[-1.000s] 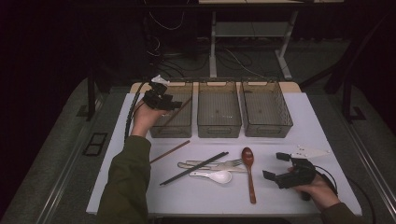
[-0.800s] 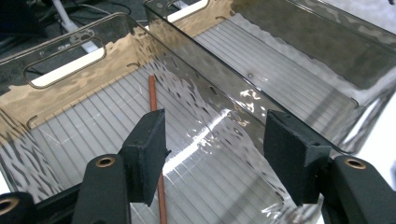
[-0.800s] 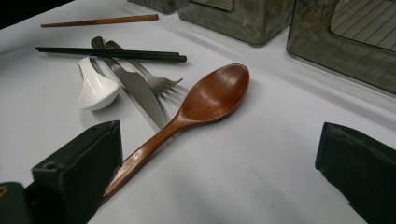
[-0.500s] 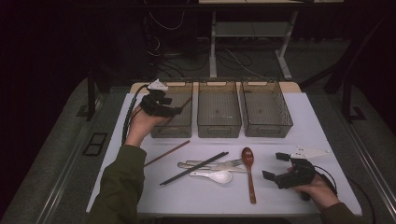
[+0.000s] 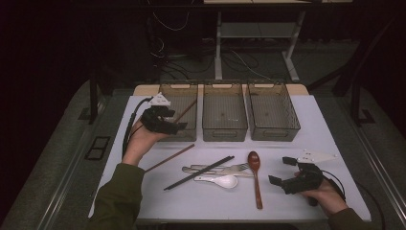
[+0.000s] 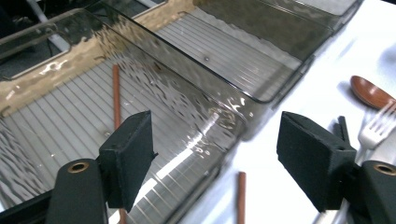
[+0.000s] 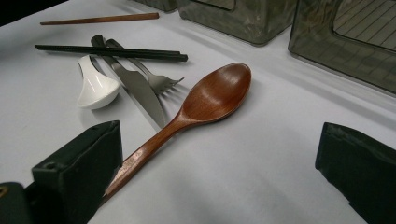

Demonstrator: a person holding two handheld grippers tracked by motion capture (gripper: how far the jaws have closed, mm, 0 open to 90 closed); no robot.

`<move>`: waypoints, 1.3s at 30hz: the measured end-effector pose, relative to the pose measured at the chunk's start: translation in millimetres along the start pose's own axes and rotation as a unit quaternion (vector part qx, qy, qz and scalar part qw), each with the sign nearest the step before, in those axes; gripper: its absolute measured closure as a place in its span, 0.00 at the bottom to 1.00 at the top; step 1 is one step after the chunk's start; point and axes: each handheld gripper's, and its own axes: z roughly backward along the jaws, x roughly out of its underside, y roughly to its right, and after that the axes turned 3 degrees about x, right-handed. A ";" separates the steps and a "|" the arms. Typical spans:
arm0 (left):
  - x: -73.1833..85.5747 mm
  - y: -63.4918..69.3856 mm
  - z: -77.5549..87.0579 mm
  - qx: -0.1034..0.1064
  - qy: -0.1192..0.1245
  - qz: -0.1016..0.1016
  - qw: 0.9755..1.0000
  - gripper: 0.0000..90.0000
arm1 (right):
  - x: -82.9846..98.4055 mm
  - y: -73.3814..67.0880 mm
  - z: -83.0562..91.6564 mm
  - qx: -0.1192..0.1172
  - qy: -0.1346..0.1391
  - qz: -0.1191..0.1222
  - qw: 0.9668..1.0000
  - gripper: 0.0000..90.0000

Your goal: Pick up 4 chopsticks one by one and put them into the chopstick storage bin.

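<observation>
Three bins stand side by side along the far edge of the bench (image 5: 330, 129). One chopstick (image 5: 186, 111) leans in the left bin (image 5: 179, 112); another (image 5: 170, 158) lies on the bench before it. Toward the near edge lie a chopstick pair (image 5: 198, 173), fork (image 5: 230, 168) and soup spoon (image 5: 218, 180), with the wooden spoon (image 5: 255, 177) to their right.

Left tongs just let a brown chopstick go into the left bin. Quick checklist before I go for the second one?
1. Brown chopstick lies inside left bin: ok.
2. Left tongs have just been opening, nothing between them: ok.
3. Second brown chopstick lies free on table, apart from other cutlery: ok.
4. Right tongs open, nothing gripped, wooden spoon handle close beside one tong: ok.
5. Left tongs clear of bin wall: cannot tell.
</observation>
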 end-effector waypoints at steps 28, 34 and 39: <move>73.7 33.9 19.7 -0.009 0.007 0.012 1.000 0.19 | 0.1 -0.7 0.1 -0.002 0.000 0.000 1.000 0.01; 88.9 34.6 22.7 -0.006 0.010 0.010 1.000 0.18 | 0.2 -0.5 -0.3 -0.002 0.001 0.001 1.000 0.01; 99.2 34.1 28.2 -0.015 0.008 0.011 1.000 0.20 | 0.1 -0.7 -0.1 -0.002 0.000 0.000 1.000 0.01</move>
